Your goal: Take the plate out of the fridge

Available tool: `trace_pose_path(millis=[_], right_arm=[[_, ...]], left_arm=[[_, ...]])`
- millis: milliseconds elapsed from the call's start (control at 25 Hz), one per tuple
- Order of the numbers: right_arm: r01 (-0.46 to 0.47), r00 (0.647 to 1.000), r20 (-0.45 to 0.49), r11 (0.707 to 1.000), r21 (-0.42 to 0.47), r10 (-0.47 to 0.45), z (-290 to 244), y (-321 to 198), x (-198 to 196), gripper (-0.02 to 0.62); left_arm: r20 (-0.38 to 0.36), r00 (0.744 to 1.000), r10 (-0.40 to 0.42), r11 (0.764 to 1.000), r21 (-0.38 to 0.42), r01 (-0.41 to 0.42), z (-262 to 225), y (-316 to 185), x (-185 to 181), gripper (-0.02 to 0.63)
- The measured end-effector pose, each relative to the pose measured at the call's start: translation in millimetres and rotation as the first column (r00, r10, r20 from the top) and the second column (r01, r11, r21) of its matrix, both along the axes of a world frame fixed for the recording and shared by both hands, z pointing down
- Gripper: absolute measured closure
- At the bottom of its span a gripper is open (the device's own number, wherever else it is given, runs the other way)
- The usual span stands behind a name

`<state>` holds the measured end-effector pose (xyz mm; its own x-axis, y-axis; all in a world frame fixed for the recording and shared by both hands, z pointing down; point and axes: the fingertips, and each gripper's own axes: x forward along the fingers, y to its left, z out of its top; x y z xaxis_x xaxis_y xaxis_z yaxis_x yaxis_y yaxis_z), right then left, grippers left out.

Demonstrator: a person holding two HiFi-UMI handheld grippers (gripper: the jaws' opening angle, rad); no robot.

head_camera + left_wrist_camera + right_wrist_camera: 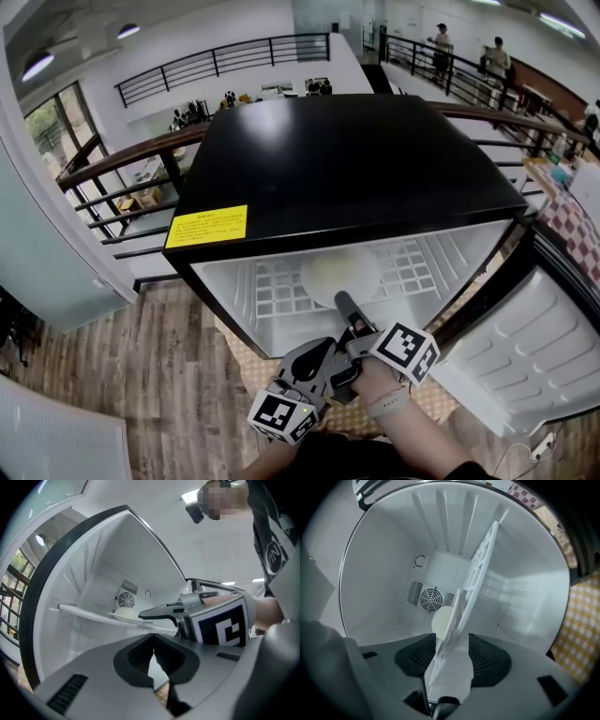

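Head view: I reach the right hand-held gripper (342, 300) into the open fridge (347, 159), where the plate (339, 272) sits midway along the wire shelf (422, 262), back from its front edge.

Left gripper view: the left hand-held gripper (153, 656), pressed together and empty, hangs outside, apparently leaving room.

Right gripper view: jaws spread, rolled sideways, straddling the shelf's front edge, probably lining up with the plate.

**Open-plan office, mezzanine level**

Black railings (225, 52) ring an open atrium. Desks (281, 89) line the far gallery, and people (441, 42) stand by the right rail. Ceiling lights (37, 64), tall windows (52, 131), wood-plank floor (169, 375).
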<state>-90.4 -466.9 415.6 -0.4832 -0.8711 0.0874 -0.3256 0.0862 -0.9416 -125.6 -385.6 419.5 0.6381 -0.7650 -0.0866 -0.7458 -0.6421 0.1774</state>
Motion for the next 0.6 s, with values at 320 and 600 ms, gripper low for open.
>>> trace_pose_path(millis=[320, 600], right_arm=[[-0.015, 0.999, -0.051, 1.0, 0.0, 0.015, 1.1, -10.5, 2.4, 0.4], [0.015, 1.0, -0.01, 1.0, -0.012, -0.015, -1.4, -2.2, 4.2, 0.453]], left_arm=[[0.007, 1.0, -0.015, 1.0, -0.009, 0.015, 4.8, 0.3, -2.5, 0.597], [-0.003, 1.0, 0.004, 1.0, 0.0, -0.004, 3.0, 4.5, 3.8, 0.597]])
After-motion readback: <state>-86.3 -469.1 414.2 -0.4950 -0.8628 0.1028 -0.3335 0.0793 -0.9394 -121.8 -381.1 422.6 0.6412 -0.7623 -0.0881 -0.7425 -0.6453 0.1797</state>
